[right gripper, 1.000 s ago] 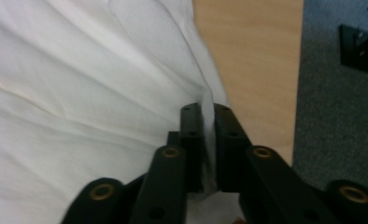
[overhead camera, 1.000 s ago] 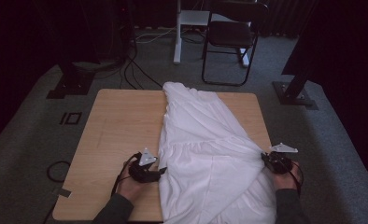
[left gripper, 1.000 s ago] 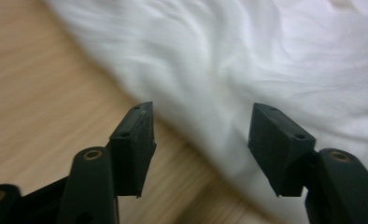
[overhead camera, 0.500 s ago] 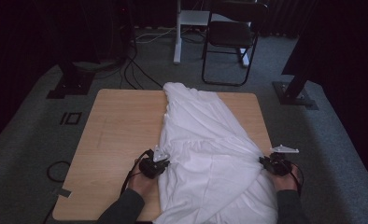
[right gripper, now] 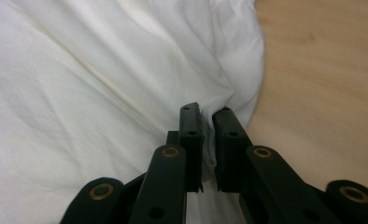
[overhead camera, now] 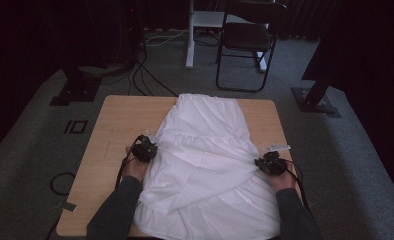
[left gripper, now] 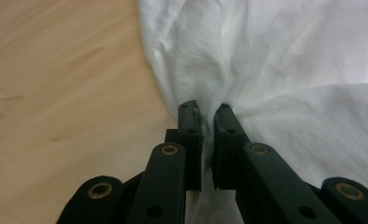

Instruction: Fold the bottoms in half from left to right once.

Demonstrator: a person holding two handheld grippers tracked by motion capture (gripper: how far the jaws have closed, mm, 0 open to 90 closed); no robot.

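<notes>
A white garment (overhead camera: 205,160) lies spread on the wooden desk (overhead camera: 115,125), its long axis running from the near edge to the far edge, wide hem near, narrower gathered end pointing away. The left tool (left gripper: 205,119) is clenched on a fold at its left edge; the right tool (right gripper: 206,116) is clenched on its right edge. Beyond the desk stands a black chair (overhead camera: 247,40).

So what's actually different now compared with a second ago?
The left gripper slid in from the bare wood onto the white garment and clamped its left edge. The cloth now lies wider and more squarely across the table. The right gripper stayed pinched on the right edge, barely shifting. The chair behind did not move.
</notes>
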